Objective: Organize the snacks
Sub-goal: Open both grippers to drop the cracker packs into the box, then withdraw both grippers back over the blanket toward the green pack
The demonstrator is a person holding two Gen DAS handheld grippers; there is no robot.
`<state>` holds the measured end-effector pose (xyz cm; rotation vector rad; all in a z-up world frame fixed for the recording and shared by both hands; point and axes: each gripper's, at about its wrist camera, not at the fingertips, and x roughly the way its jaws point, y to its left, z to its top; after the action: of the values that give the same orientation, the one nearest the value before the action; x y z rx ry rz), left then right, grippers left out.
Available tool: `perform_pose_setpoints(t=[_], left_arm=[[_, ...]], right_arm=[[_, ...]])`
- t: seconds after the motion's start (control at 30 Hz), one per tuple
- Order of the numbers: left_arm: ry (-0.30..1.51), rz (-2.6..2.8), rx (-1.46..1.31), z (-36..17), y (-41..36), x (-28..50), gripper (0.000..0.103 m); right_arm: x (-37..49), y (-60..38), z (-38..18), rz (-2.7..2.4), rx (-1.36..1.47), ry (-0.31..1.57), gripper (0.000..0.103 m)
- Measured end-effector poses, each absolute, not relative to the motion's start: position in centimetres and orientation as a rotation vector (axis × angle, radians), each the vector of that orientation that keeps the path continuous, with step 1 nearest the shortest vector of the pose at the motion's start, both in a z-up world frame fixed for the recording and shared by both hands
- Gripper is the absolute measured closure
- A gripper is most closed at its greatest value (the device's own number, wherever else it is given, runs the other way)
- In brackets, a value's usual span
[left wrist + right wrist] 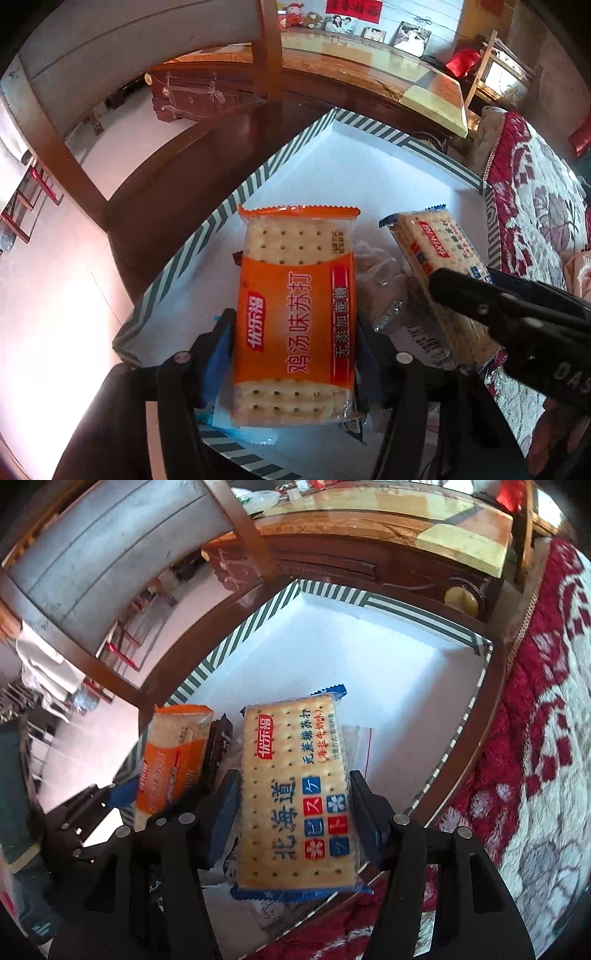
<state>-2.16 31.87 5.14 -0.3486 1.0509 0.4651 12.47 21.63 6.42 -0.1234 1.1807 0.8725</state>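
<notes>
The left tongs (295,354), at the bottom centre of the left wrist view, straddle an orange cracker packet (295,314). Its blue pads sit against the packet's two long edges, so the tongs are holding it. The packet runs lengthwise up the frame, with its sawtooth seal pointing toward the top. It hangs over the near left part of a white box (369,177) with a green-and-white striped rim.

In the right wrist view the right tongs (291,812) grip a blue cracker packet (295,794) in the same way: one pad on each long side, and the printed face turned to the camera. This packet is also above the box (369,672), in the lower middle of the frame. From the left wrist view the blue packet (439,280) appears at centre right, tilted, with the black frame of the right tongs (517,317) crossing over its lower end. From the right wrist view the orange packet (173,760) stands at centre left, seen edge-on, just beside the blue one.

Between the two packets, lower in the box, lie a dark brown wrapper (218,749) and some clear plastic bags (380,280). The far half of the box floor is bare white.

The box rests on a dark wooden tabletop (177,177). A red-and-white floral blanket (535,738) fills the right edge of both views.
</notes>
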Motion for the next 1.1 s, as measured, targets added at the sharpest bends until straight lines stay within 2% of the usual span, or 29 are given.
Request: perform_pose_setpoints(t=[0.13, 0.3, 0.47, 1.1], left_arm=[[1.024, 0.483, -0.354, 5.9, 31.8, -2.9, 0.027], [0.987, 0.497, -0.329, 7.2, 30.8, -3.7, 0.026], [0.950, 0.469, -0.301, 8.3, 28.3, -4.4, 0.019], [0.916, 0.210, -0.229, 7.6, 14.2, -4.0, 0.019]], right_arm=[[11.9, 20.8, 7.4, 0.876, -0.105, 1.154, 0.043], [10.8, 18.6, 8.6, 0.867, -0.070, 1.111, 0.043], [9.4, 15.3, 9.6, 0.834, -0.049, 1.056, 0.043], [5.6, -3.7, 9.9, 0.553, -0.026, 0.939, 0.043]])
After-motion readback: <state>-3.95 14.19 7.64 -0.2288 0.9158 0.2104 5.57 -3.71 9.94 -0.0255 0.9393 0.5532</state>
